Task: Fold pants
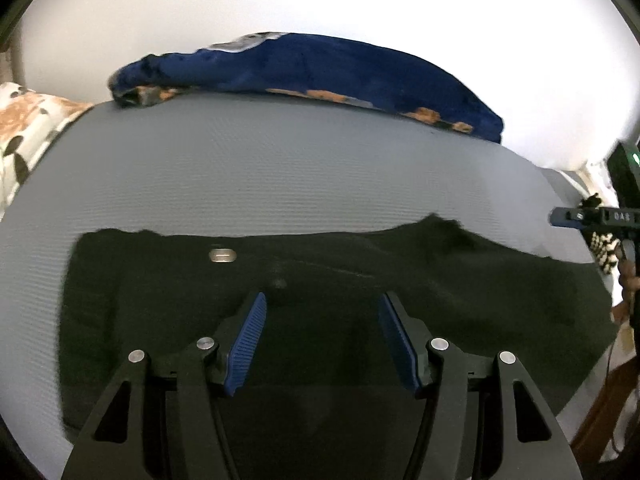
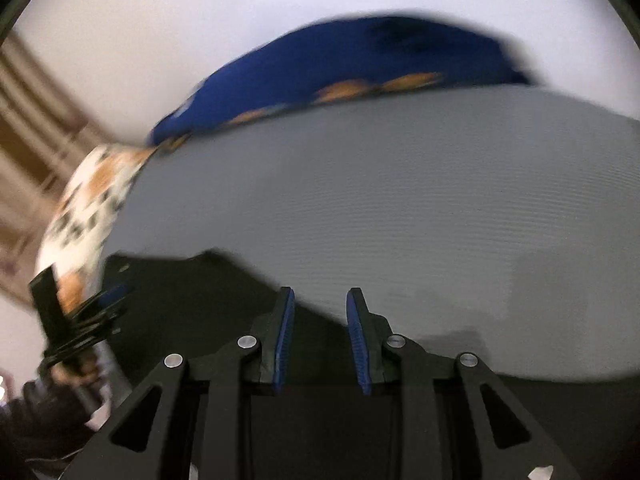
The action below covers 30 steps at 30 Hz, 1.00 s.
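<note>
Black pants (image 1: pixel 360 300) beneath spread left fingers (image 1: pixel 248 332), untouched

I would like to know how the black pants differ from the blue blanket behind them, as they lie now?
The black pants are plain and lie flat near the grippers; the blue blanket has orange patches and sits bunched at the far edge. The pants carry a small metal tag; no such tag shows on the blanket. Both rest on the grey surface.

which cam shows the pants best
The left wrist view. There the dark pants lie sharp and almost whole across the grey mat, metal clasp visible. The right wrist view is motion-blurred and catches only a corner of the pants, partly behind that gripper's fingers.
</note>
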Each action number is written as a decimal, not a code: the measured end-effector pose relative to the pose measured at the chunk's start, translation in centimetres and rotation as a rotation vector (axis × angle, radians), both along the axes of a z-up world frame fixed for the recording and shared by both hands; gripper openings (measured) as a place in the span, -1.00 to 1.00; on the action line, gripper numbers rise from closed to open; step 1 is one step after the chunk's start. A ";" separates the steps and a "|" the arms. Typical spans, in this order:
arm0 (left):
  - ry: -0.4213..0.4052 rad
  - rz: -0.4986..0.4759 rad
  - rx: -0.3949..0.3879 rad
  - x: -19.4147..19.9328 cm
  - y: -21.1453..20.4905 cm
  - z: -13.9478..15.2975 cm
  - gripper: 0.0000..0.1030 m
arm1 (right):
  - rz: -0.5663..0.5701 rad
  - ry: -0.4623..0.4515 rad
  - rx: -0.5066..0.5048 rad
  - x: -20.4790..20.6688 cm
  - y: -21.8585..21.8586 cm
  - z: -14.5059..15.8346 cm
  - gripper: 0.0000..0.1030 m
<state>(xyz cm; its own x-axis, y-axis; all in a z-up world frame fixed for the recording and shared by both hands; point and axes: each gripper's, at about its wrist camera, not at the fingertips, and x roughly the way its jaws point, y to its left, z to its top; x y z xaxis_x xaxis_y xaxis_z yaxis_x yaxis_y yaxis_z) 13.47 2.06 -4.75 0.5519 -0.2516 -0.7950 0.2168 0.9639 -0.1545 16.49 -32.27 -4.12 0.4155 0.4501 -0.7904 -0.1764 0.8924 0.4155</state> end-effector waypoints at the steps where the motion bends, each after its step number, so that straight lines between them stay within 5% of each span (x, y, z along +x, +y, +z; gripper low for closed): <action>1: 0.000 -0.003 0.000 0.0 0.6 0.0 0.16 | 0.044 0.017 0.022 0.8 1.7 -0.4 -0.50; 5: 0.012 -0.038 -0.027 -0.6 2.3 -0.5 0.16 | 0.226 0.070 0.046 4.1 8.3 -2.3 -0.50; 12: 0.016 -0.049 -0.084 -0.6 3.6 -1.1 0.10 | 0.364 0.133 0.022 6.9 13.3 -4.6 -0.21; 14: 0.013 -0.057 -0.101 -0.7 3.9 -1.1 0.09 | 0.394 0.149 0.009 7.0 14.3 -5.2 -0.43; 15: 0.012 -0.061 -0.107 -0.7 4.0 -1.1 0.08 | 0.403 0.149 0.006 7.0 14.5 -5.2 -0.81; 20: 0.003 -0.072 -0.138 -0.8 4.8 -1.4 0.00 | 0.355 0.047 -0.007 7.3 14.4 -3.6 -0.90; 25: 0.006 -0.071 -0.148 -0.7 5.0 -1.4 -0.04 | 0.298 0.014 -0.087 7.8 15.2 -5.2 -0.88; 28: 0.021 -0.067 -0.117 -0.5 4.4 -1.0 -0.04 | 0.257 0.010 -0.112 7.7 15.1 -4.8 -0.47; 30: 0.026 -0.069 -0.073 -0.6 3.5 -0.3 -0.02 | 0.219 -0.014 -0.118 7.1 14.6 -3.4 -0.42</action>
<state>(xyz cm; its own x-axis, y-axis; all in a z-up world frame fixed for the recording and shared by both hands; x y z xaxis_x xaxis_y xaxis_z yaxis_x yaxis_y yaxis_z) 12.85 5.53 -5.02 0.5108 -0.3458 -0.7870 0.2774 0.9329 -0.2299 23.60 -17.71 -7.48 0.3295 0.4354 -0.8378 -0.3756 0.8745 0.3069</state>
